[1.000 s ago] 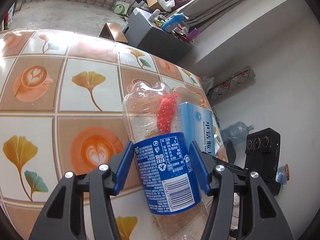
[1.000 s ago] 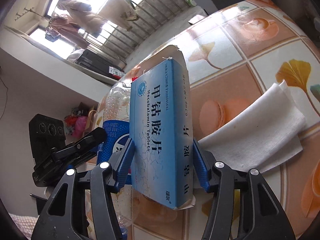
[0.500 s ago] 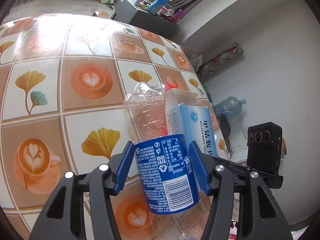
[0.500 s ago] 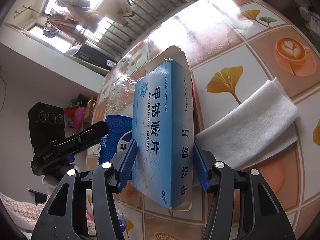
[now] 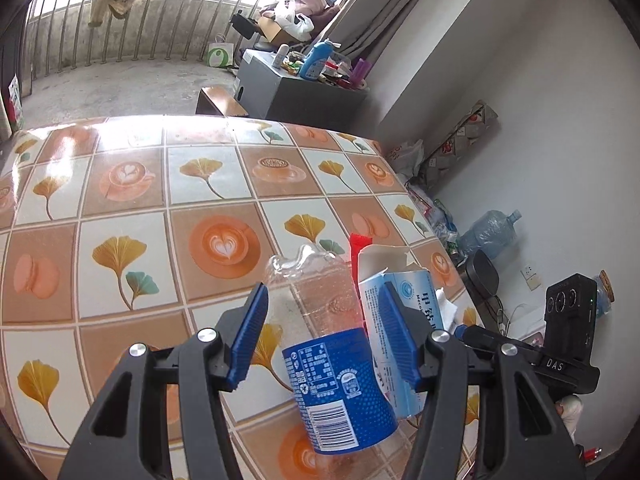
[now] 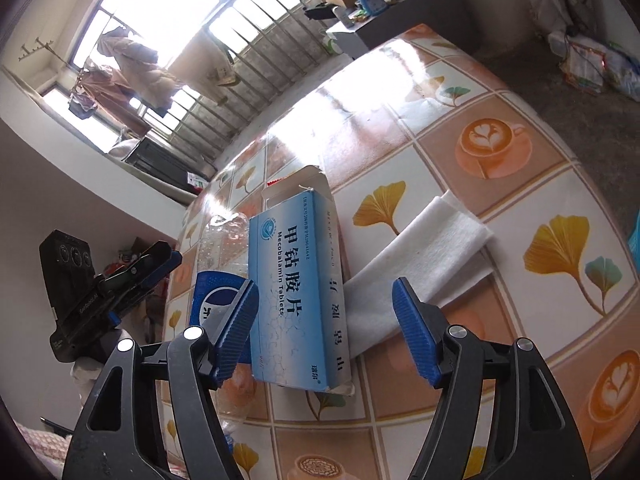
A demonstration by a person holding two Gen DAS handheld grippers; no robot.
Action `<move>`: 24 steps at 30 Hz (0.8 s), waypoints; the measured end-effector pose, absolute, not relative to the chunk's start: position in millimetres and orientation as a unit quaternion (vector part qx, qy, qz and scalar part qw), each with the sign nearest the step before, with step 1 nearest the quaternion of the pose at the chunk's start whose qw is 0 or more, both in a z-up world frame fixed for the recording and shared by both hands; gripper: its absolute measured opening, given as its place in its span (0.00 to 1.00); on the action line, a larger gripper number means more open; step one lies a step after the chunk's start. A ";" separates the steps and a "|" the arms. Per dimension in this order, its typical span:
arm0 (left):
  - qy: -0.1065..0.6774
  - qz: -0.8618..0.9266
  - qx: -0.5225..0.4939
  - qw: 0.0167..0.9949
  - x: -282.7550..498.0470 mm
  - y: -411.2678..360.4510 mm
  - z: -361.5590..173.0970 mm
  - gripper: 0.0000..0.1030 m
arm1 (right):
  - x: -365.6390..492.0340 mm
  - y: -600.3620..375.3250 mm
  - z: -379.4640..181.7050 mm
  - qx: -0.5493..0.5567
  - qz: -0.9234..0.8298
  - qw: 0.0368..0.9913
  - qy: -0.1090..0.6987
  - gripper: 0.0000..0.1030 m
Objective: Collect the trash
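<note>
Left wrist view: the left gripper (image 5: 323,334) is spread open, its blue pads standing off both sides of a crushed clear bottle (image 5: 334,354) with a blue label, which lies on the tiled tabletop (image 5: 132,200) near its right edge; a blue-and-white medicine box (image 5: 404,320) sits just beside the bottle, with a red wrapper (image 5: 357,245) showing between them. Right wrist view: the right gripper (image 6: 325,322) is likewise released, jaws wide around the medicine box (image 6: 296,292); whether its left pad touches the box cannot be told. The bottle (image 6: 218,280) lies against the box's left side, a folded white tissue (image 6: 420,268) lies partly behind the box to its right, and the left gripper (image 6: 138,280) is at the tabletop's (image 6: 520,184) left edge.
</note>
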State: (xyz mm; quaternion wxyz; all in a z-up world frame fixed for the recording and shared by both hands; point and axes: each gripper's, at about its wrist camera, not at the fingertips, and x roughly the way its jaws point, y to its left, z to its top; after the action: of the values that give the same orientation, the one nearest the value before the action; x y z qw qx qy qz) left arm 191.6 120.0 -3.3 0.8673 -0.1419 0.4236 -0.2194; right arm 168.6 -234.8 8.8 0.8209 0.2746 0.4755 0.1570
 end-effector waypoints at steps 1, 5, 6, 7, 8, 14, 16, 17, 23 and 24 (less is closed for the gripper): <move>0.419 -0.219 -0.140 0.870 191.7 119.1 -1.2 0.54 | 168.3 -237.2 9.6 0.277 0.154 0.822 0.473 0.64; 0.407 -0.223 -0.136 0.875 191.0 114.5 3.3 0.54 | 155.7 -250.8 7.9 0.285 0.141 0.827 0.464 0.64; 0.408 -0.222 -0.135 0.875 191.5 113.0 2.1 0.54 | 155.0 -252.1 7.6 0.287 0.136 0.828 0.462 0.64; 0.410 -0.221 -0.134 0.875 192.2 111.8 0.3 0.54 | 153.9 -253.5 6.9 0.288 0.133 0.828 0.462 0.64; 0.412 -0.220 -0.135 0.874 192.5 111.0 -1.9 0.54 | 153.5 -254.8 6.3 0.290 0.130 0.828 0.461 0.64; 0.419 -0.218 -0.136 0.871 191.8 110.6 -8.5 0.54 | 130.5 -281.3 6.6 0.298 0.114 0.830 0.458 0.64; 0.418 -0.216 -0.138 0.872 191.6 112.4 -9.0 0.54 | 126.1 -287.4 7.5 0.300 0.108 0.831 0.456 0.64; 0.418 -0.215 -0.139 0.872 191.7 112.9 -9.2 0.54 | 123.9 -290.5 9.3 0.302 0.104 0.832 0.455 0.64; 0.413 -0.207 -0.137 0.876 187.8 114.5 -11.3 0.54 | 112.6 -315.8 10.6 0.324 0.069 0.831 0.447 0.64; 0.412 -0.207 -0.138 0.876 187.0 115.1 -12.2 0.54 | 111.0 -318.3 9.5 0.328 0.065 0.829 0.449 0.64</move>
State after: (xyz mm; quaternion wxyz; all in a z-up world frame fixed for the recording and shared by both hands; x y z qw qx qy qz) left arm 187.0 115.1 -12.2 0.8762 -0.1384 0.4125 -0.2071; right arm 111.0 -318.3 9.5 0.8288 0.3278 0.4488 0.0650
